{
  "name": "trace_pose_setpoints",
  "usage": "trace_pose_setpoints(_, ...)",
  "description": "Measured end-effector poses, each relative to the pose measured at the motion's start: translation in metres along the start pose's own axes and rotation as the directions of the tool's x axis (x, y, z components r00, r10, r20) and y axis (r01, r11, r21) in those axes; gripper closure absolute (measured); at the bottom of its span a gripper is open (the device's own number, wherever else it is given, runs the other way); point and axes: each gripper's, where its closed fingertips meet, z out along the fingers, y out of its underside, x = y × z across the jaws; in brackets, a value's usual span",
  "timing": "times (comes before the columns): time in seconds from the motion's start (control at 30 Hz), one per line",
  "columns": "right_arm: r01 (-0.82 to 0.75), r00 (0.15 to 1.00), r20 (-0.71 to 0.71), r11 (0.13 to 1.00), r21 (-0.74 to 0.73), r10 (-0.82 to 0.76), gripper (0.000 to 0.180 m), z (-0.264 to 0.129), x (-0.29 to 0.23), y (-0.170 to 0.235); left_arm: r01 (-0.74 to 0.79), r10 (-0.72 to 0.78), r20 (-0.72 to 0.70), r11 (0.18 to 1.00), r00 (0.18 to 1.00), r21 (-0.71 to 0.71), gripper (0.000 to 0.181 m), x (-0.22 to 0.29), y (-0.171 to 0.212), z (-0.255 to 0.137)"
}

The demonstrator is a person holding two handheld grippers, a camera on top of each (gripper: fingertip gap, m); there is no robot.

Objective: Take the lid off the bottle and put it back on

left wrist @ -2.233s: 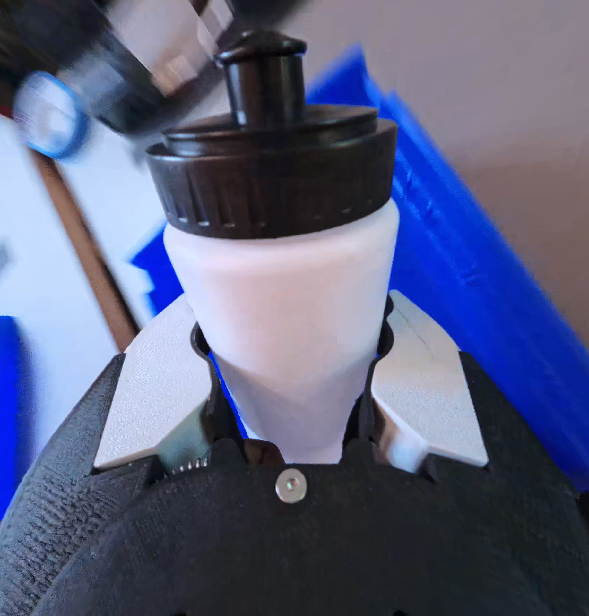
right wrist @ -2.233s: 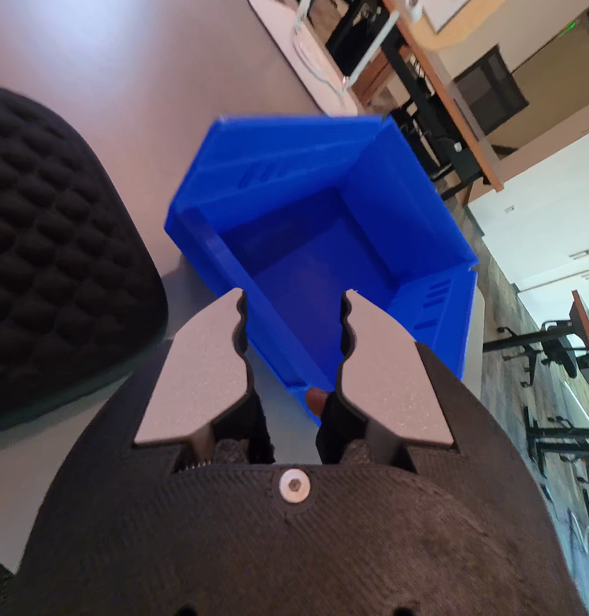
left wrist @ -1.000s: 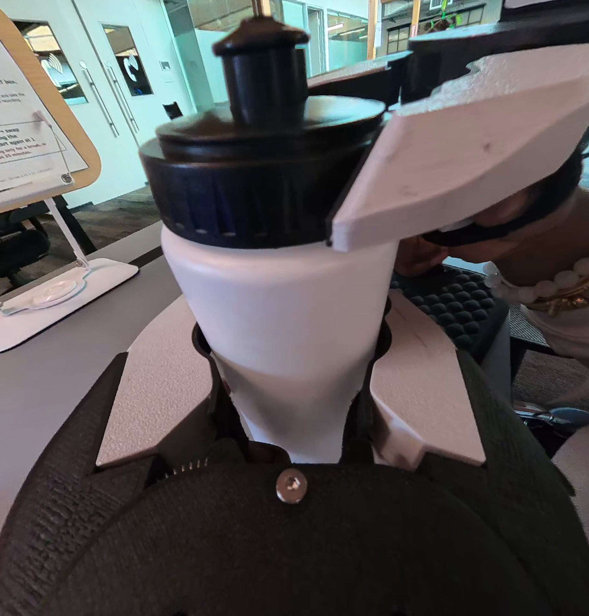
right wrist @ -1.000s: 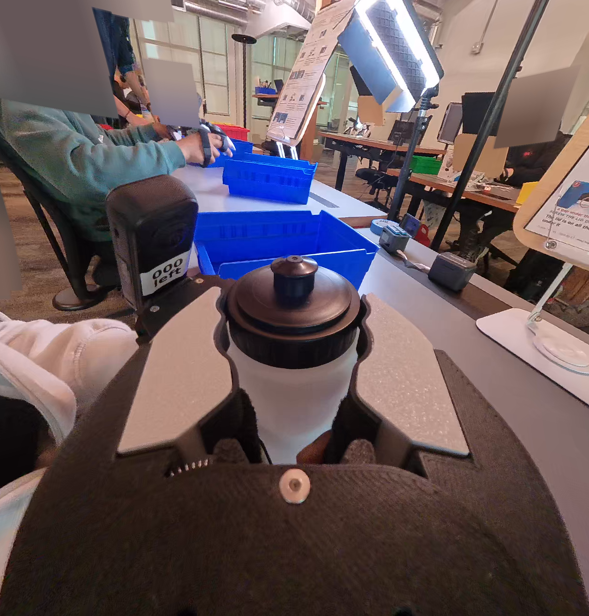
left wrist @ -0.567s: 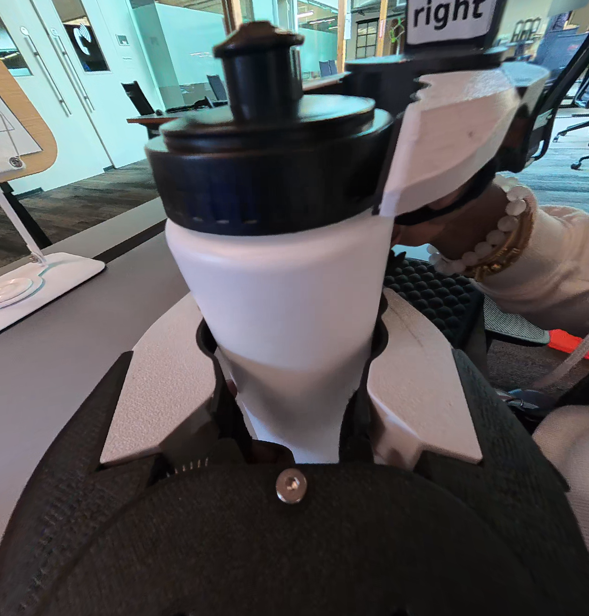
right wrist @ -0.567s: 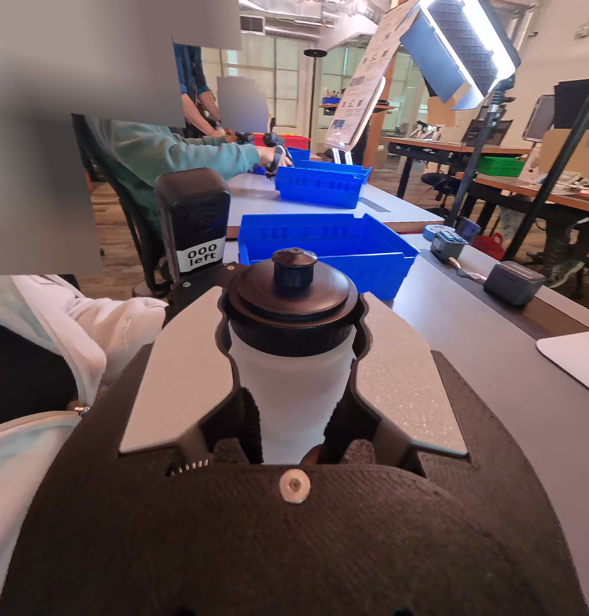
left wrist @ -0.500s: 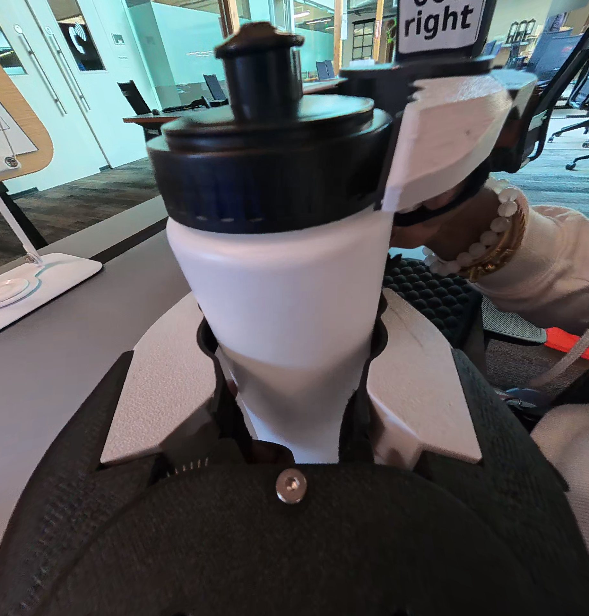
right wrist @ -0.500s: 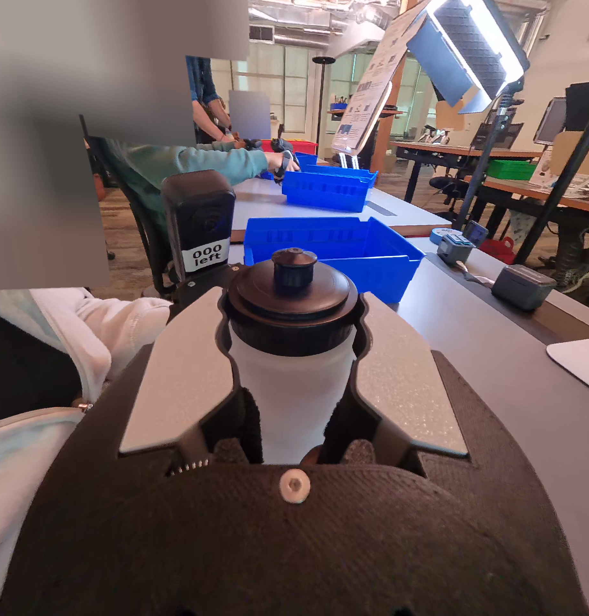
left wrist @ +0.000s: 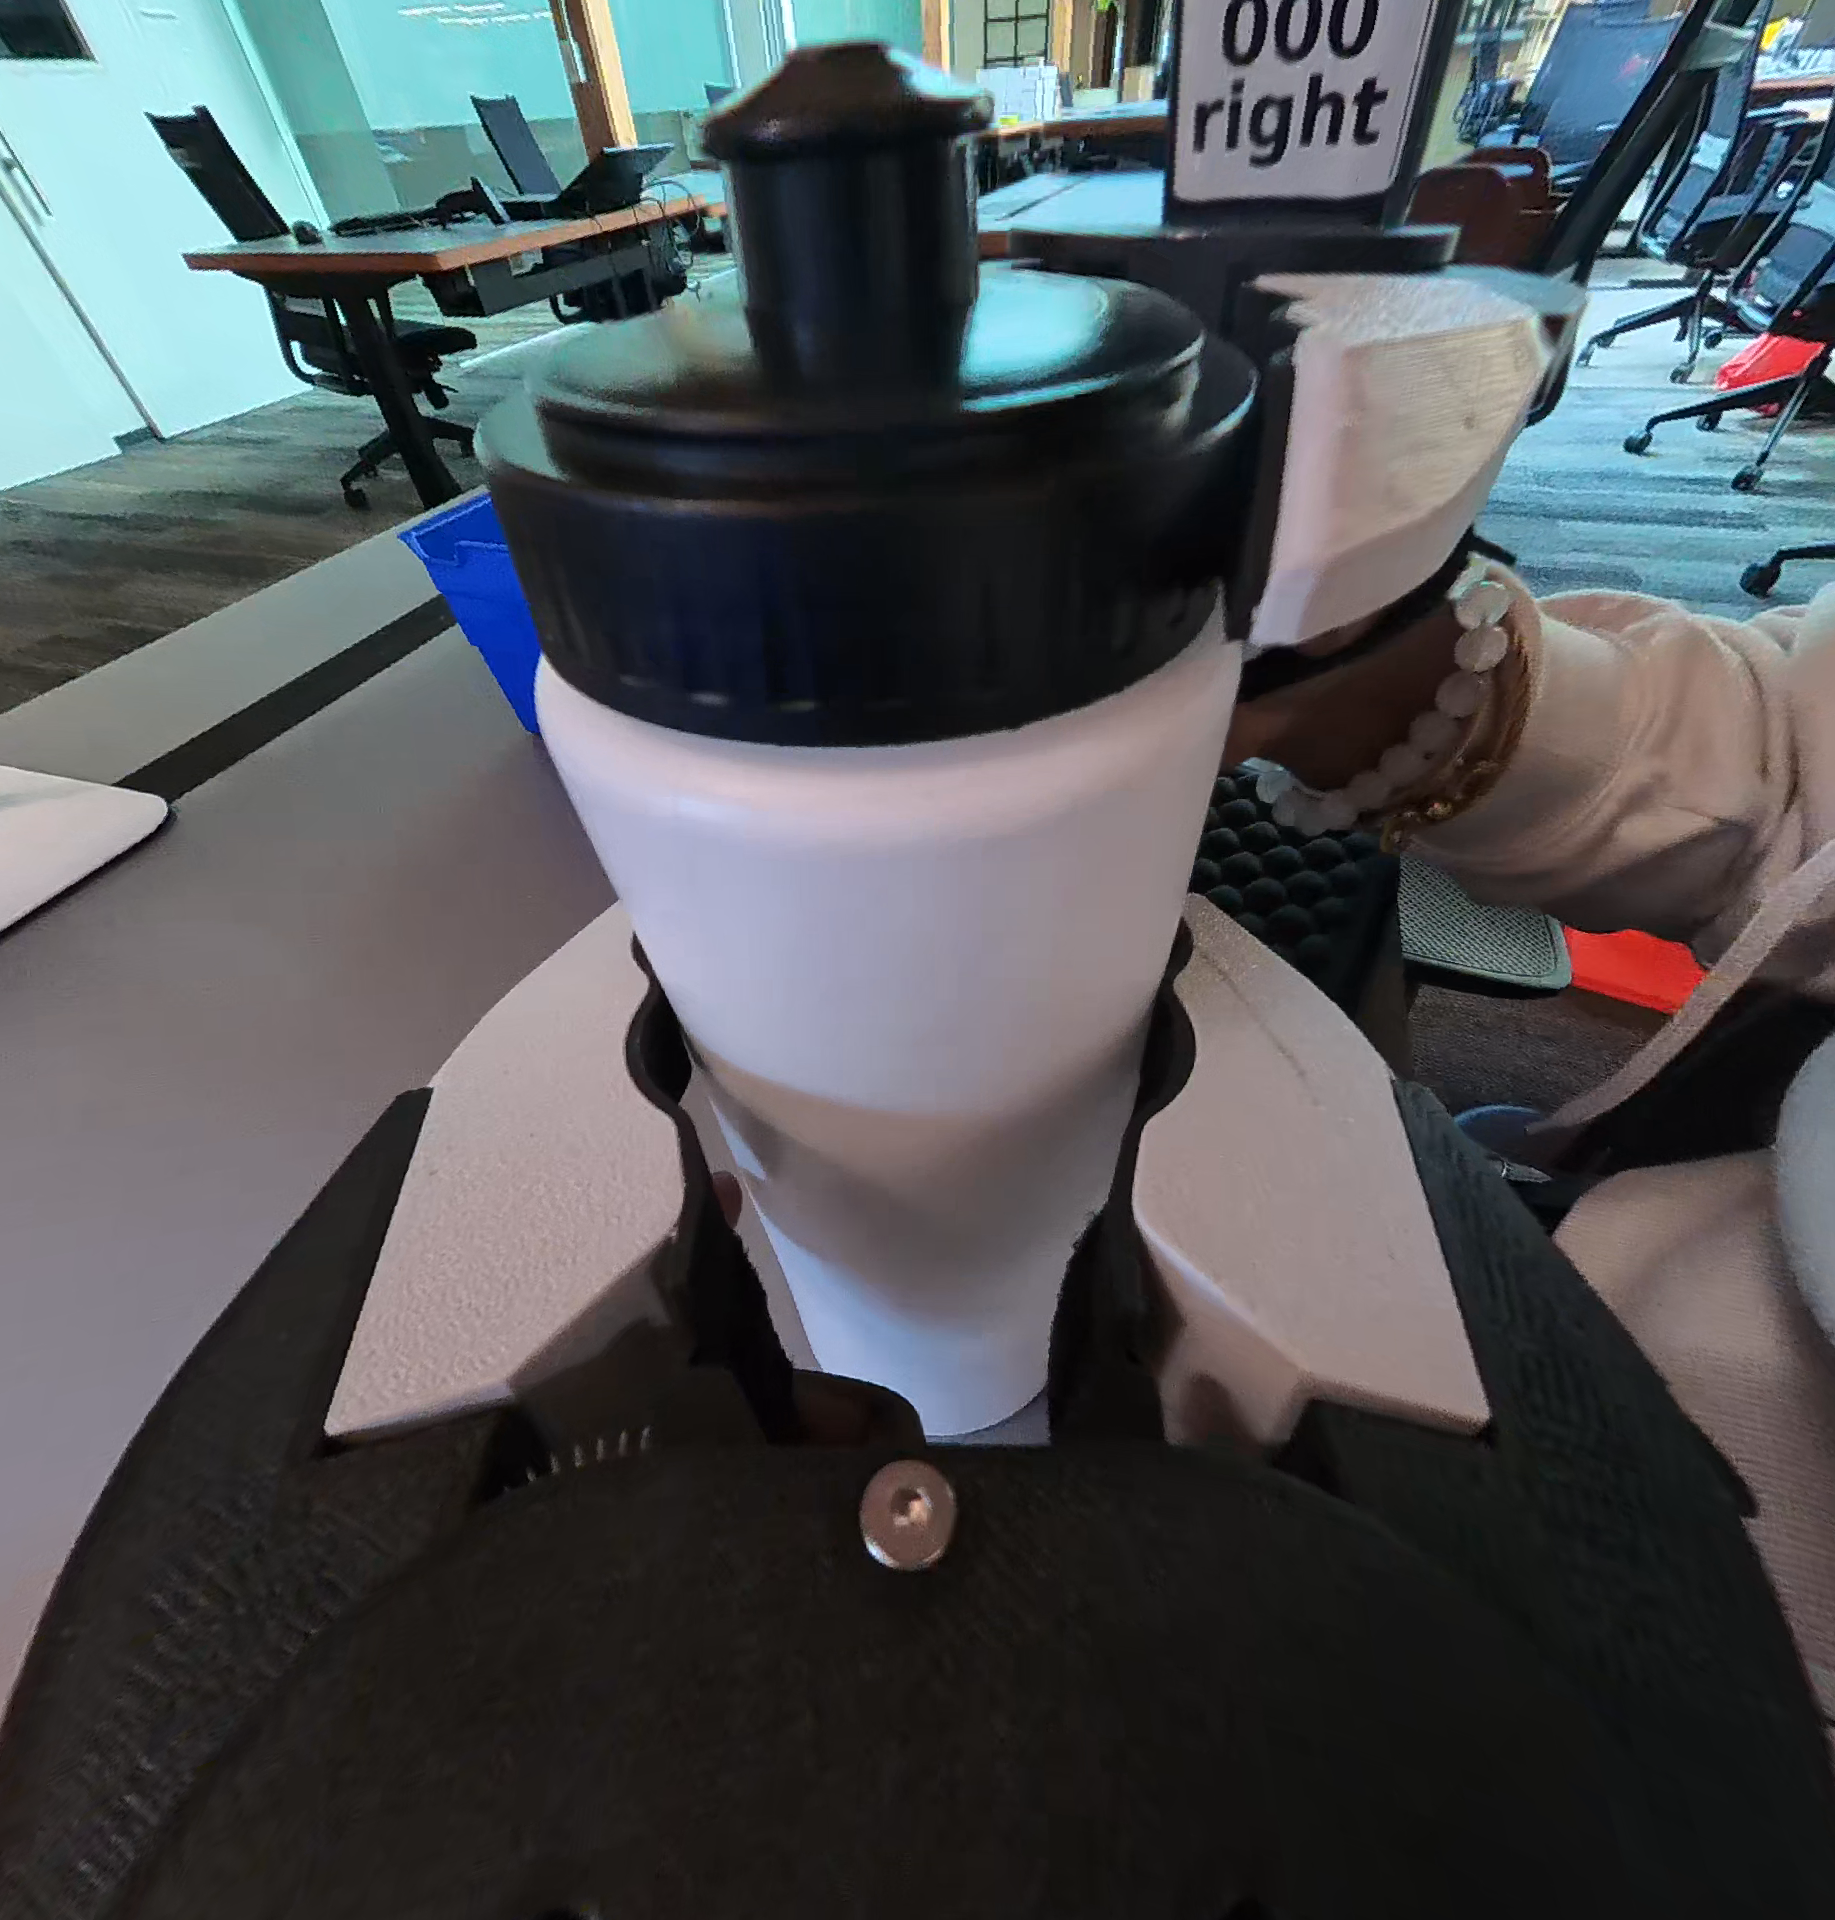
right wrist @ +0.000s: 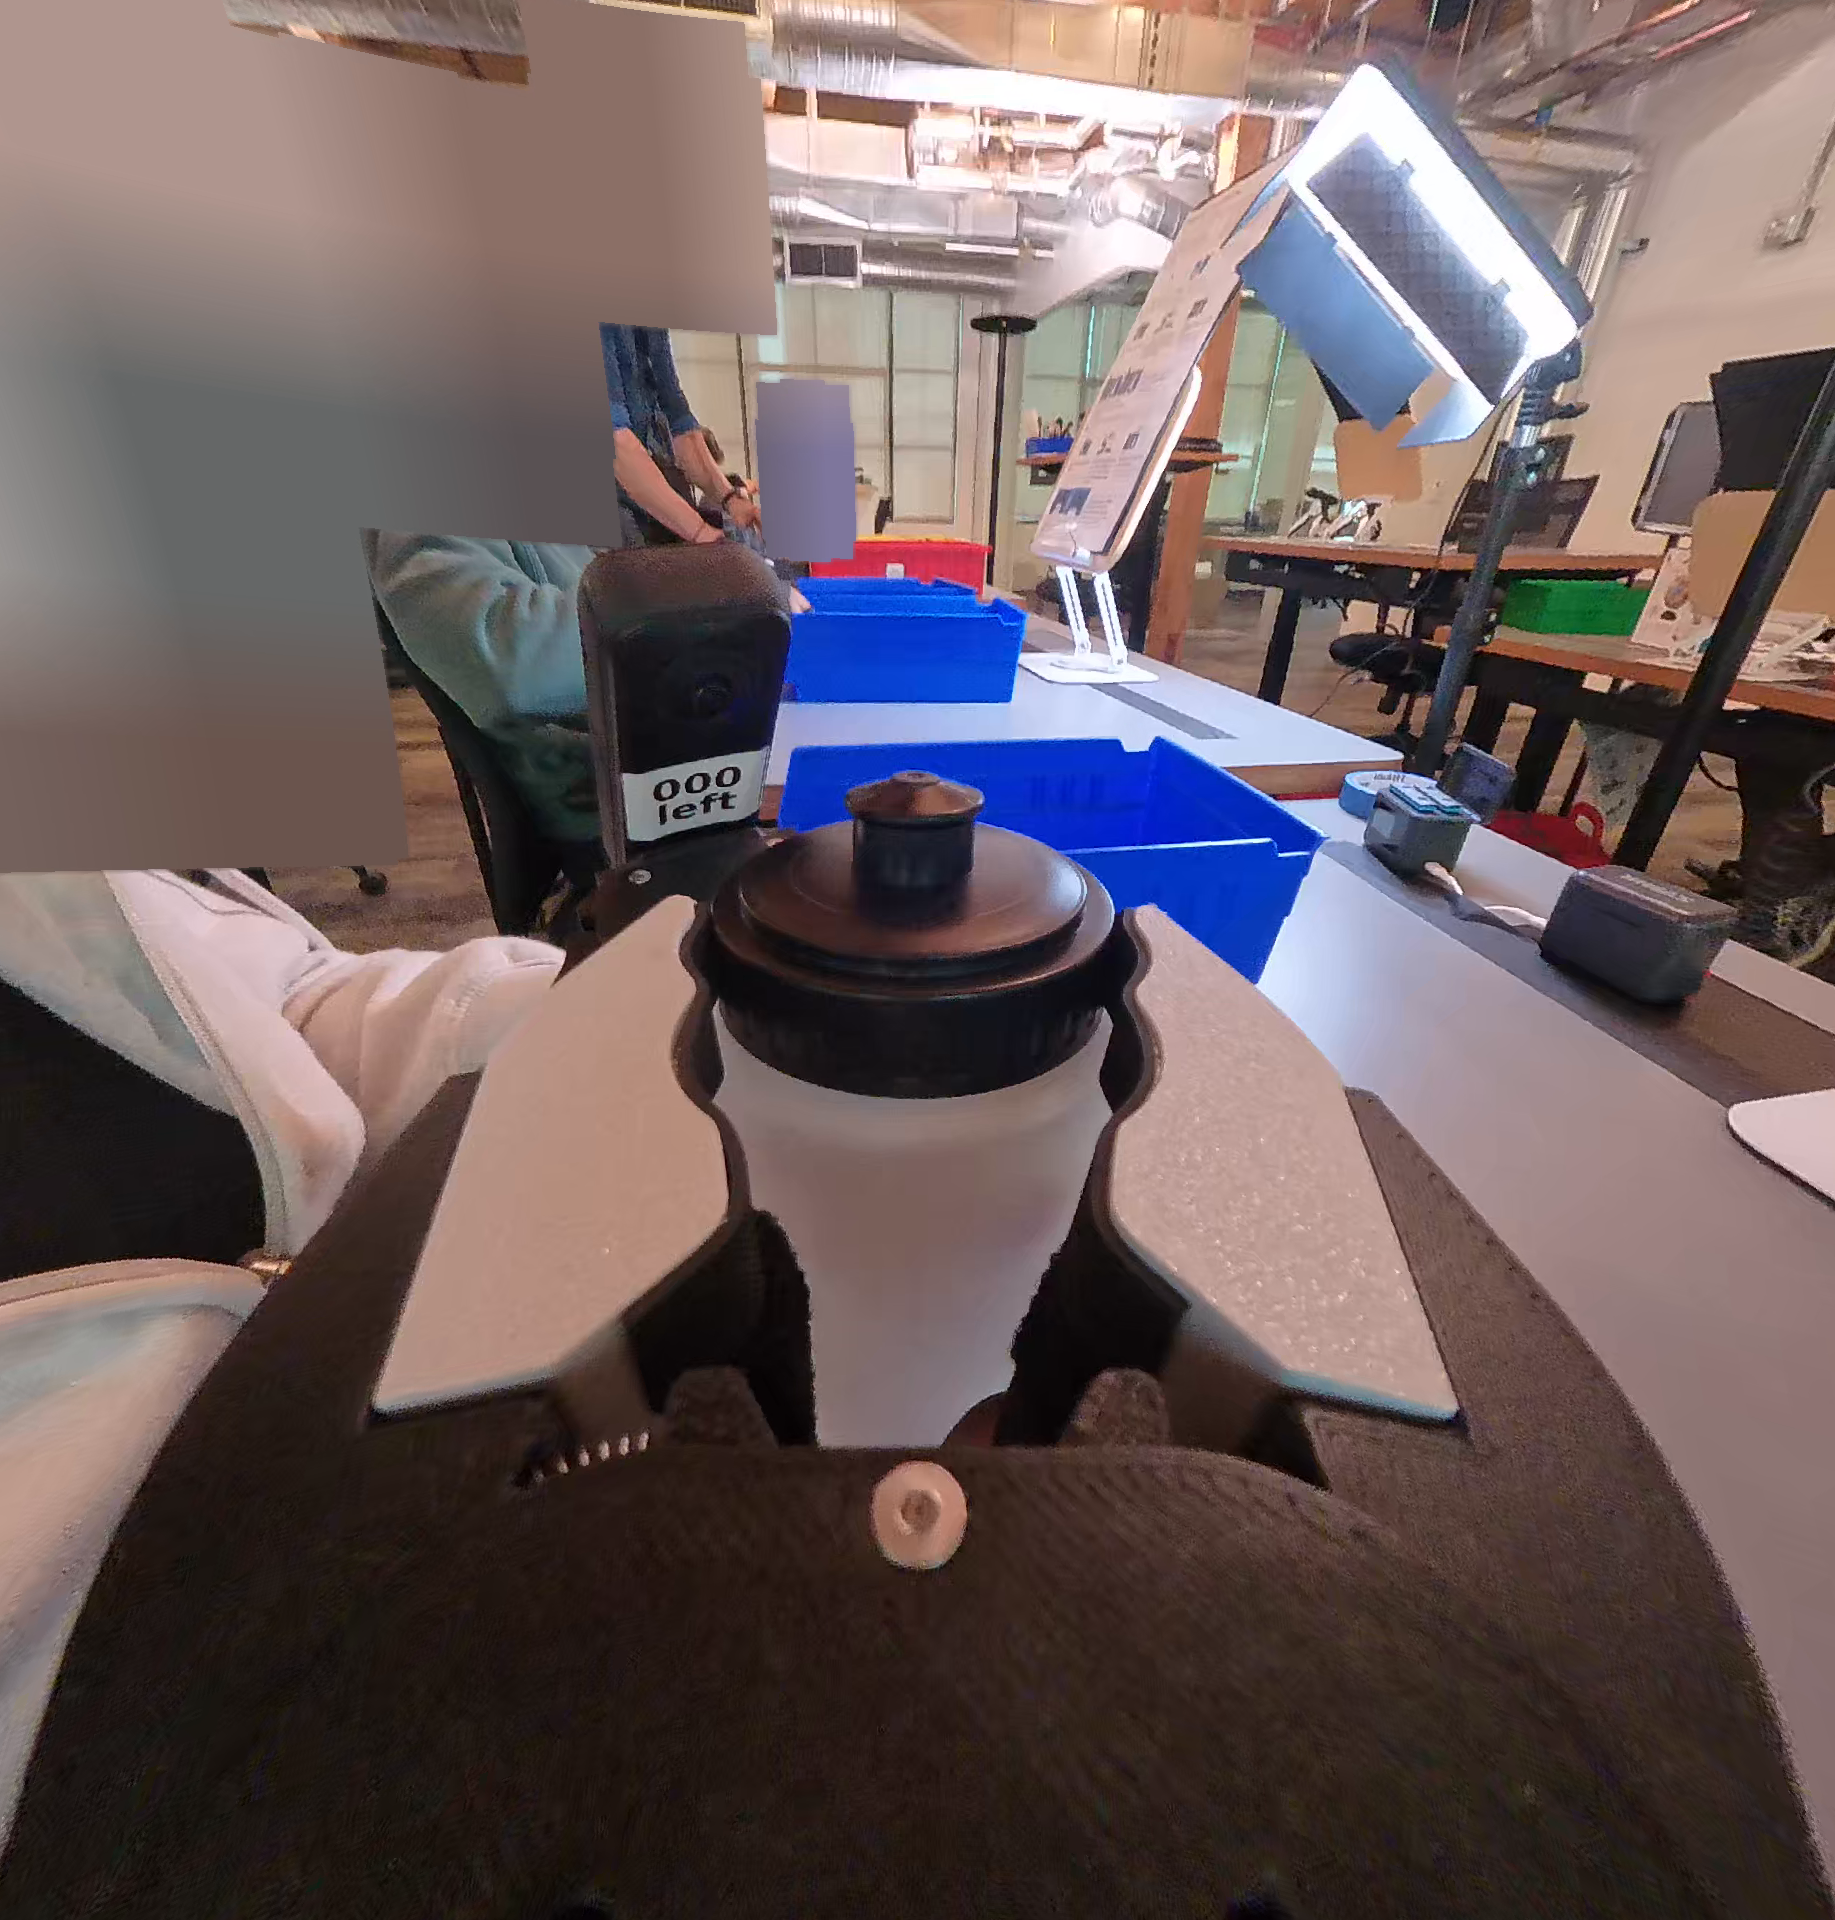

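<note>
Left wrist view: left hand-held gripper (left wrist: 908, 1049) is clamped on the white bottle (left wrist: 897, 935) body, held upright above the counter (left wrist: 217, 935), w/ the black lid (left wrist: 861, 499) seated on the neck; right wrist view shows the right hand-held gripper (right wrist: 908, 997) closed on the lid's ribbed skirt, fingertips (right wrist: 1152, 997) bearing on both sides. Risk, as a judgement: if the lower clamp slips on the smooth body during unscrewing, bottle turns w/ lid and no thread releases; an off-axis twist could also cam the pads off the skirt. Counter is dark grey, matte, w/ a blue bin (right wrist: 1152, 831) behind the bottle; room is an open office w/ desks, chairs and a bright light panel (right wrist: 1432, 239).
</note>
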Motion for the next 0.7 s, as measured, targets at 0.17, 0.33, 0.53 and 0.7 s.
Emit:
trace_pose_setpoints(0.17, -0.02, 0.997, 0.075, 0.998, 0.055, 0.016, 0.107, -0.004, 0.0, -0.001, -0.015, 0.014, -0.051, 1.0, 0.999, -0.014, 0.093, 0.002, 0.0, 0.003)
trace_pose_setpoints(0.33, -0.04, 0.962, 0.273, 0.998, 0.056, 0.023, 0.107, -0.009, -0.012, -0.002, -0.051, 0.045, -0.205, 0.998, 0.978, -0.027, 0.093, 0.018, 0.001, 0.001)
trace_pose_setpoints(0.53, -0.101, 0.846, 0.531, 0.994, 0.05, 0.059, 0.106, -0.016, -0.027, -0.004, -0.079, 0.065, -0.343, 0.996, 0.937, -0.027, 0.093, 0.032, 0.001, -0.001)
trace_pose_setpoints(0.7, -0.102, 0.99, 0.102, 0.99, 0.093, 0.093, 0.09, -0.008, 0.014, -0.01, 0.037, -0.033, 0.159, 0.999, 0.987, -0.022, 0.092, -0.024, 0.002, -0.004)
